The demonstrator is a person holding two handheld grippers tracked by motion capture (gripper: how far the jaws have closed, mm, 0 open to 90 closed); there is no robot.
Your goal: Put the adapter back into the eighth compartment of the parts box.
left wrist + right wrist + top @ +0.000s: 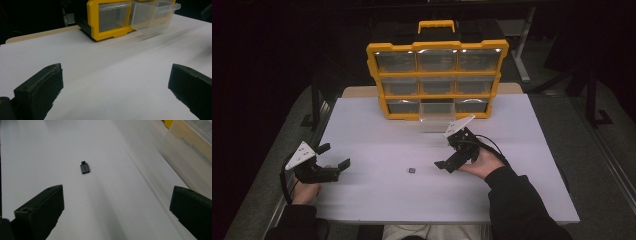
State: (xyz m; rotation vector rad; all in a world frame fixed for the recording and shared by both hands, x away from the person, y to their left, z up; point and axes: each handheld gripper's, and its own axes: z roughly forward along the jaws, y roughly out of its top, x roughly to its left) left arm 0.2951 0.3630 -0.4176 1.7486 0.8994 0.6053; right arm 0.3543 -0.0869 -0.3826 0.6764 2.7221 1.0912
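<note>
At the near edge of the white table (pixel 522 200), the left gripper (pixel 334 156) rests low with its jaws spread wide, gripping nothing. The right gripper (pixel 447 152) also has its jaws spread and empty. A small dark adapter (pixel 411 170) lies flat between the two, nearer the right one. Farther back stands a yellow organizer (pixel 437 75), its bottom middle clear drawer (pixel 436 117) pulled out

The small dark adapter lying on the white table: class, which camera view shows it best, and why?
The right gripper view: the small dark adapter lies close ahead between that claw's open jaws, so its body and narrow plug end can be told. The high view gives it as a tiny dark speck between the two claws. The left gripper view looks toward the yellow drawer organizer instead.
</note>
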